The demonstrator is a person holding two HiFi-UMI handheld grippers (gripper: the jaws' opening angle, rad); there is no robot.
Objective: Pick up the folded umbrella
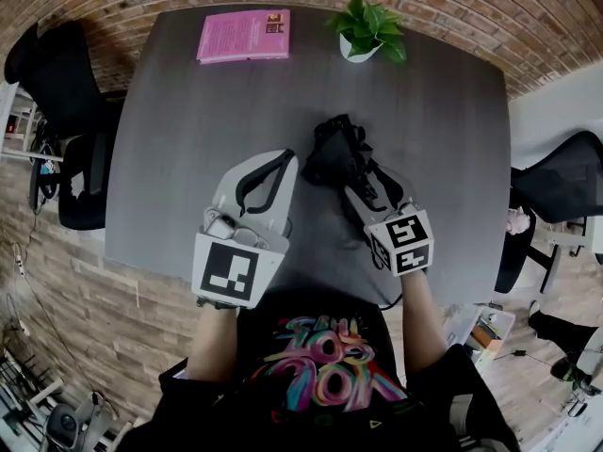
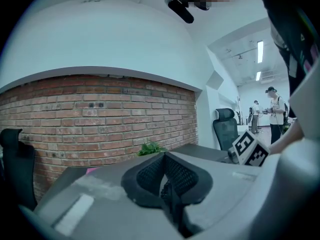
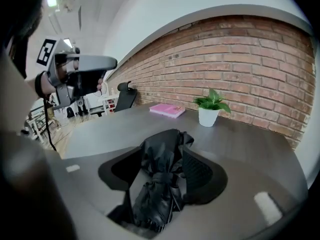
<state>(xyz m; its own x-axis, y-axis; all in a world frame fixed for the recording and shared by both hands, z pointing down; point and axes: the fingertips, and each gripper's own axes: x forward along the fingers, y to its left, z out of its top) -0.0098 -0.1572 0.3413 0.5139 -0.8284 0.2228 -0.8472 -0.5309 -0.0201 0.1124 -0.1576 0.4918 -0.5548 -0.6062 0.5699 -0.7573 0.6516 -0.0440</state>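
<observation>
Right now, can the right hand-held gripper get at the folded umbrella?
Likely yes: the folded umbrella lies on the table between the open jaws of the right hand-held gripper, with nothing else in the way.

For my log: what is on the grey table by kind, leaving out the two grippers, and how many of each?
Folded umbrella, black: 1
Book, pink: 1
Potted plant, green in a white pot: 1
Total: 3
</observation>
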